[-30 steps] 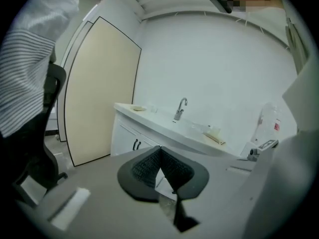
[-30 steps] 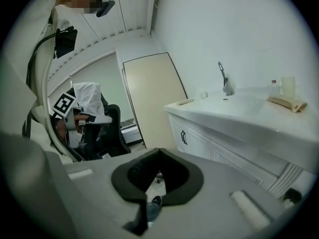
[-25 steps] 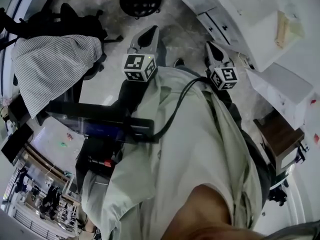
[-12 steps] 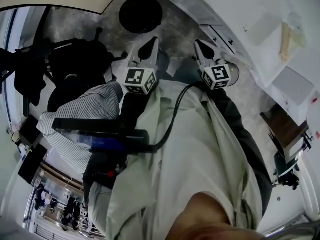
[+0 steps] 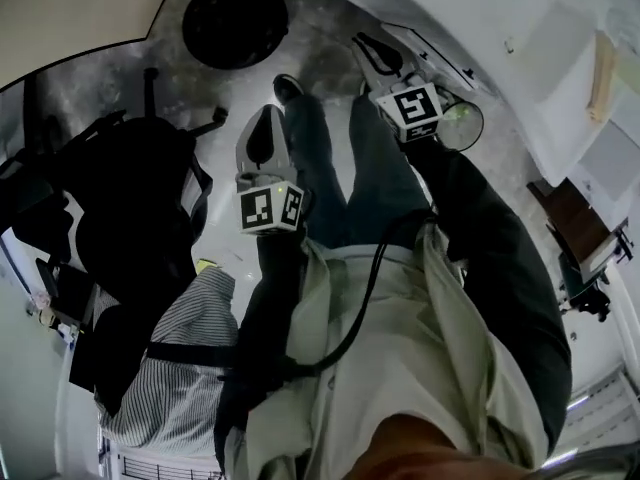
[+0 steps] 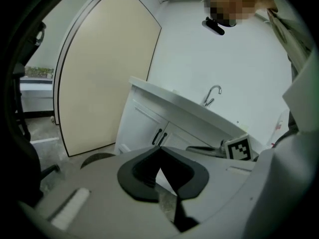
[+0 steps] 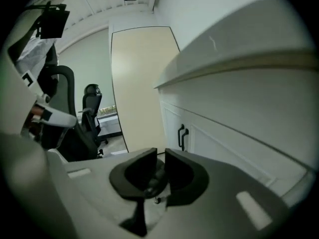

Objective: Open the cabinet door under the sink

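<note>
The white cabinet under the sink (image 6: 149, 128) has two shut doors with a pair of black handles (image 6: 158, 137) at the middle seam; a faucet (image 6: 212, 94) stands on the counter above. In the right gripper view the handles (image 7: 182, 136) are close ahead, a little right of my jaws. My right gripper (image 7: 160, 159) (image 5: 365, 48) points at the cabinet front (image 5: 440, 53), shut, nothing held. My left gripper (image 6: 159, 151) (image 5: 262, 133) hangs farther back over the floor, shut and empty. The right gripper's marker cube (image 6: 240, 148) shows in the left gripper view.
A black office chair (image 5: 140, 228) stands left of the person, with a striped cloth (image 5: 180, 358) behind it. A round black object (image 5: 235, 20) lies on the stone floor near a beige door (image 6: 99, 73). A wooden stool (image 5: 580, 218) sits at the right.
The head view has swung, and the person's legs now show. Both grippers reach farther forward; the right one has moved up and left toward the cabinet front.
</note>
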{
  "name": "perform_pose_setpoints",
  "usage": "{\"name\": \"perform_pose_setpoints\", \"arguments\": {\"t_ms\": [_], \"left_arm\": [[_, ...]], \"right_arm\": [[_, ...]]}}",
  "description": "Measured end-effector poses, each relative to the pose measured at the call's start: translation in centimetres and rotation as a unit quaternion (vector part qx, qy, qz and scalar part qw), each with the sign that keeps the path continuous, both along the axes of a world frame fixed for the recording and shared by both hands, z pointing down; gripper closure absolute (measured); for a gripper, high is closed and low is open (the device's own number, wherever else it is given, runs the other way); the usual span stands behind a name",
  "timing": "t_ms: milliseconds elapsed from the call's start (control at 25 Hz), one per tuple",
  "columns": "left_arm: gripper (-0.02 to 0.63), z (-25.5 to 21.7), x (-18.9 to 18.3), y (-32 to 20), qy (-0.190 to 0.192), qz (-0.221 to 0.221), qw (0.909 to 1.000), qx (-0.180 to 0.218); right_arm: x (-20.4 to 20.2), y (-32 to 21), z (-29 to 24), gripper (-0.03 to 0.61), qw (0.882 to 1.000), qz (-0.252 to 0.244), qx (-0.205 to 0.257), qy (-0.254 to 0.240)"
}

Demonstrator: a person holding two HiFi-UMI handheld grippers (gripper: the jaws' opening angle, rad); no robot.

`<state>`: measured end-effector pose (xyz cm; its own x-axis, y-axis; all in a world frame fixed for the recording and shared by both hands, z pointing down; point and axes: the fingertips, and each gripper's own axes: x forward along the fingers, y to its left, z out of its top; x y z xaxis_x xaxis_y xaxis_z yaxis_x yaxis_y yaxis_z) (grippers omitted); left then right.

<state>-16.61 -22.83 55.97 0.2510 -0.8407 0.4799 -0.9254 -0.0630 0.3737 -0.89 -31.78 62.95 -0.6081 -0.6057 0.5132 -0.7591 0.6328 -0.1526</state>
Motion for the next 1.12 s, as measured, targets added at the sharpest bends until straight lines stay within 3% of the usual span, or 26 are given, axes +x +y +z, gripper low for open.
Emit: {"name": "perform_pose_setpoints", "arguments": {"t_ms": [200, 400, 680, 880, 1120], "left_arm": [[0.607, 5.9, -0.7, -0.1, -0.008, -0.007, 0.9997, -0.02], [0.607, 8.0, -1.4, 0.6, -0.009, 0.002, 0.9996, -0.025], [0.607, 10.1, -1.9, 3.3, 0.002, -0.001, 0.9983, -0.059], [0.607, 10.3, -1.8, 3.3, 0.004, 0.008, 0.9982, -0.059], [0.607, 10.9, -2.2, 3.3, 0.011, 0.008, 0.998, -0.061]], "right_arm": [[-1.7, -5.8, 6.9, 0.52, 0.998, 0.063, 0.02, -0.006], [-2.7, -11.3, 11.7, 0.5, 0.992, 0.126, 0.013, 0.002], [-3.9, -15.1, 11.8, 0.502, 0.984, 0.172, 0.041, 0.011], [-4.0, -15.8, 11.7, 0.531, 0.976, 0.205, 0.065, 0.044], [-4.5, -14.8, 11.5, 0.532, 0.981, 0.186, 0.058, 0.018]]}}
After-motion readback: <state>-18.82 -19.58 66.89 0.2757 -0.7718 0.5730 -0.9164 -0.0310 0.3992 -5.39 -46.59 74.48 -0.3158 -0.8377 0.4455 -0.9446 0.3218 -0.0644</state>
